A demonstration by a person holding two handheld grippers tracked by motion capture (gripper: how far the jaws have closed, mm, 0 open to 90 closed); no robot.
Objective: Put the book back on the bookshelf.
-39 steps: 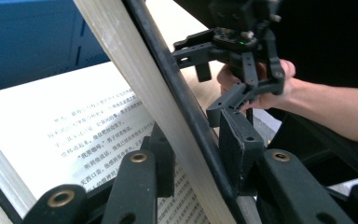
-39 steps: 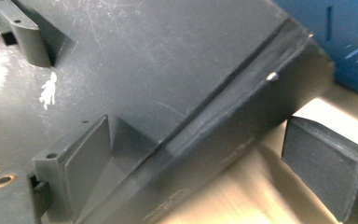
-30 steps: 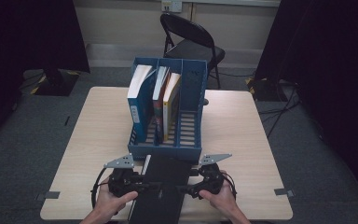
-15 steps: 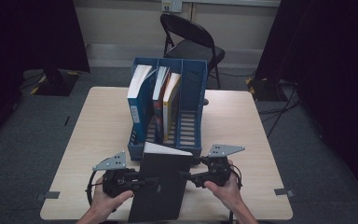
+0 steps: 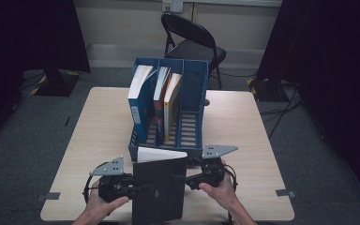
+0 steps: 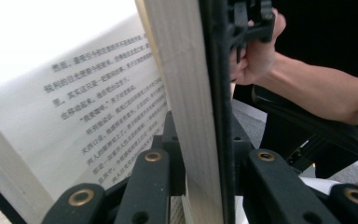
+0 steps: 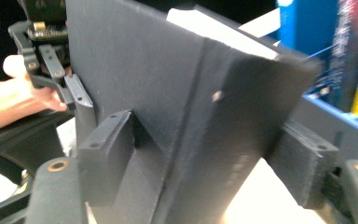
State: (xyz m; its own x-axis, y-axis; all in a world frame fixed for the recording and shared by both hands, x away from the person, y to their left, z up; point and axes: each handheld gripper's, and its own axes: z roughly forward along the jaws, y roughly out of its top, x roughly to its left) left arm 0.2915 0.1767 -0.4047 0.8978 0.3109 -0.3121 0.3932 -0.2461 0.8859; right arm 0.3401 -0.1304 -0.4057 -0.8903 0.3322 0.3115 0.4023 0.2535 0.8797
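Blue plastic rack [image 5: 193,89] is the biggest thing on the table [image 5: 243,122], sitting mid-table with three slots. Left slot has a blue-spined book [image 5: 137,101] leaning in it, the middle one holds two more books [image 5: 168,101] standing side by side, and the right slot looks empty, slatted floor showing all the way down.

Next down in size is the black book [image 5: 159,187], which is what's being worked on. It's stood up on end at the near edge of the table, just in front of the rack, top page edges showing white. Looks to me like the step is getting it upright and lifted so it can go in with the others, and the free right slot is the obvious home for it.

Left gripper [image 5: 136,187] is clamped tight on a thin section at the book's left edge; in the left gripper view the jaws pinch a cover plus a wad of pages, while the rest fans open with printed text showing. Right gripper [image 5: 187,179] straddles the thick spine side, jaws spread wide and just been opening a touch; pads sit right against the covers, but I can't tell if they're really squeezing.

Next move, I'd guess: lift, carry it forward over the rack's front wall, keep it vertical, and stop those loose pages from flopping open.
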